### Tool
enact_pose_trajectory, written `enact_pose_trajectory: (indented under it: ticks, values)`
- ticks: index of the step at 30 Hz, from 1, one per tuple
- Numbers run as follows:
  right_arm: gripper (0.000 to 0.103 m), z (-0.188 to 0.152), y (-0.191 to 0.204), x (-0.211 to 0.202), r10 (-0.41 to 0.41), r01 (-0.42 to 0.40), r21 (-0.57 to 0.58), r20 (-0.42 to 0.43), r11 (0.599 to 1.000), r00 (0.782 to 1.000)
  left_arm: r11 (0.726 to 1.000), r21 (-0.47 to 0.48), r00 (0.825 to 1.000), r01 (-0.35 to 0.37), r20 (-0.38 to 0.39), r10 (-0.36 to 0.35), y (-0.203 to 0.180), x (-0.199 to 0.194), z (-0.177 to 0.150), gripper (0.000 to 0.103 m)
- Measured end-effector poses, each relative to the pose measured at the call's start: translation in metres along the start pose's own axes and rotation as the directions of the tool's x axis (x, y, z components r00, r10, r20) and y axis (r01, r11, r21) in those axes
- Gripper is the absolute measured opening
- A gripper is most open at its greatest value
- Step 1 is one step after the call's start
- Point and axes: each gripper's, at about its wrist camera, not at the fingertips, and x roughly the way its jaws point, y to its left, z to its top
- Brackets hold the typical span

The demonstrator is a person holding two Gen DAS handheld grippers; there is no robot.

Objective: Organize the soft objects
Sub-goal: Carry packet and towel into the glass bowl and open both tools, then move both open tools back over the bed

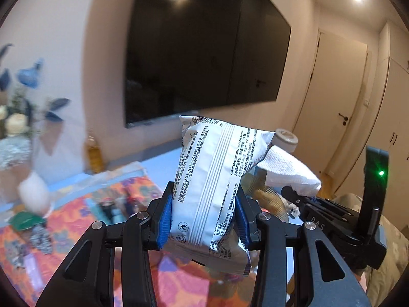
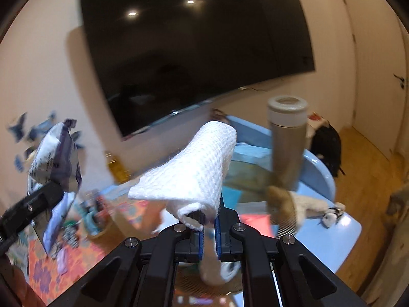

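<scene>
- A pale blue table (image 2: 342,232) sits low in both views, with a bright orange floral cloth (image 1: 76,220) over its left part. Both soft items are held up in the air above it, in front of a large dark wall screen (image 1: 204,51).
- The left gripper (image 1: 203,220) is closed on a white wipes packet (image 1: 212,179), its blue pads pressing the lower sides so the film dents inward. The packet stands upright, printed with black text and ribbed down the middle. Likely risk: the slick film could slide down between the pads if the squeeze eases or the hand jerks.
- The right gripper (image 2: 208,232) is nearly closed, pinching the end of a rolled white waffle-weave cloth (image 2: 196,174). The roll juts up and away, and one loose corner flaps out to the left. Likely risk: it could unroll or sag, or brush the tall grey flask (image 2: 287,138) standing just beside it and tip it.
- A tan plush toy (image 2: 296,204) lies on the table near the flask.
</scene>
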Motion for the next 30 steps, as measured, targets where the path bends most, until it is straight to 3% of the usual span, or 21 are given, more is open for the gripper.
enact_pose_trajectory:
  ticks: [4,6,8,10,12,13,15,18,24,27,30]
  values:
    - [0.008,0.009,-0.017,0.032,0.003,-0.001,0.045,-0.044,0.999,0.999,1.0,-0.014,0.997,-0.008,-0.076,0.007,-0.003,0.052,0.004,0.04]
    - [0.013,0.01,-0.022,0.047,-0.001,0.005,0.05,-0.083,0.999,0.997,0.999,-0.03,0.992,0.03,-0.125,-0.033,0.0,0.075,0.005,0.045]
    - [0.025,0.008,-0.028,0.061,0.014,-0.004,0.074,-0.132,0.997,0.991,0.999,-0.027,0.988,0.022,-0.155,-0.025,0.0,0.089,0.002,0.07]
    - [0.04,0.003,-0.033,0.069,0.022,-0.008,0.088,-0.164,0.996,0.986,1.0,-0.023,0.984,0.021,-0.175,-0.024,-0.003,0.094,-0.006,0.071]
    - [0.057,-0.002,-0.037,0.07,0.006,0.009,0.084,-0.173,0.996,0.985,0.997,-0.052,0.978,0.058,-0.198,-0.068,-0.001,0.091,-0.013,0.071]
    - [0.06,-0.004,-0.039,0.066,0.0,0.014,0.083,-0.167,0.996,0.986,0.996,-0.063,0.977,0.067,-0.199,-0.079,0.001,0.088,-0.014,0.071]
    - [0.066,-0.008,-0.045,0.057,-0.007,0.022,0.098,-0.156,0.995,0.988,0.995,-0.065,0.979,0.07,-0.185,-0.081,0.002,0.075,-0.016,0.071]
    - [0.084,-0.012,-0.056,0.047,0.042,-0.018,0.147,-0.162,0.989,0.986,0.997,-0.054,0.987,0.058,-0.148,-0.065,0.01,0.05,-0.016,0.071]
    - [0.084,-0.013,-0.052,0.015,0.093,-0.069,0.175,-0.137,0.982,0.986,0.999,-0.048,0.999,0.022,-0.036,-0.023,0.034,-0.028,-0.015,0.071]
    - [0.085,-0.015,-0.021,-0.009,0.142,-0.13,0.115,-0.104,0.985,0.984,0.998,-0.043,0.998,-0.039,0.039,0.041,0.053,-0.082,-0.016,0.071]
    - [0.085,-0.021,0.022,-0.03,0.219,-0.216,0.043,-0.092,0.975,0.971,0.99,-0.065,0.984,-0.127,0.118,0.134,0.08,-0.147,-0.021,0.075]
